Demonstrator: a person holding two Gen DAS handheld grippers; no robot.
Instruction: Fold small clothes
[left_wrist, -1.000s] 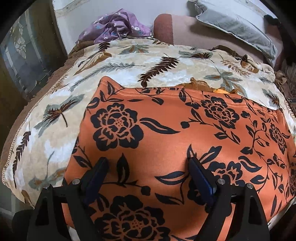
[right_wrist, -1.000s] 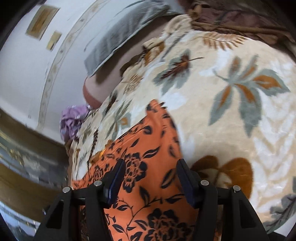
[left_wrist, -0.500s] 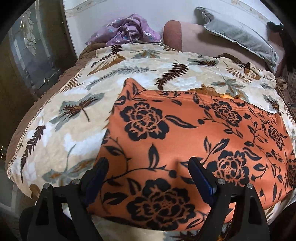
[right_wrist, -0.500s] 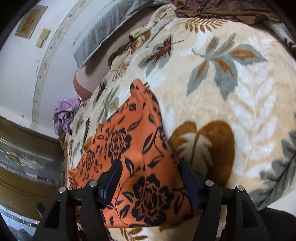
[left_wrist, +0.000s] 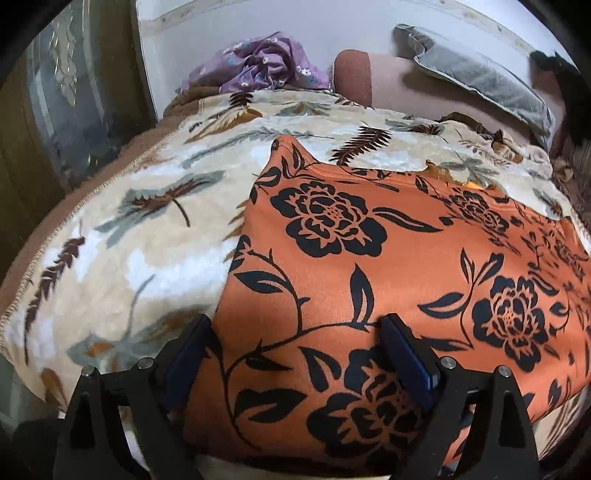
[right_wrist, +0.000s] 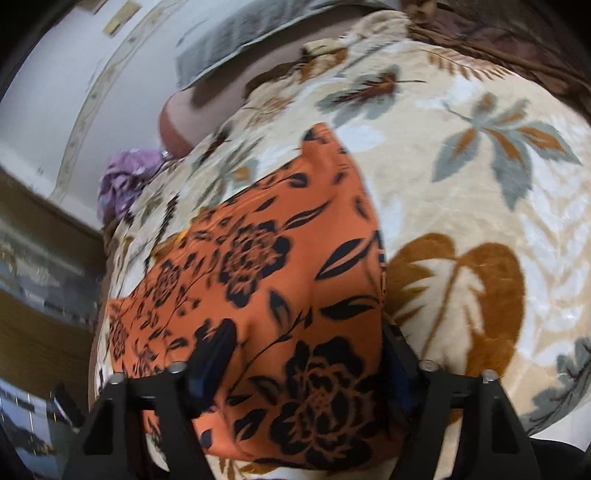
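Garment (right_wrist: 280, 266) blurred, front edge cut off

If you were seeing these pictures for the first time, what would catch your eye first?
The orange garment with black flowers dominates, spread flat on the cream leaf-print blanket, near its front edge. Behind it, a crumpled purple cloth lies against the wall, with a grey pillow to the right.
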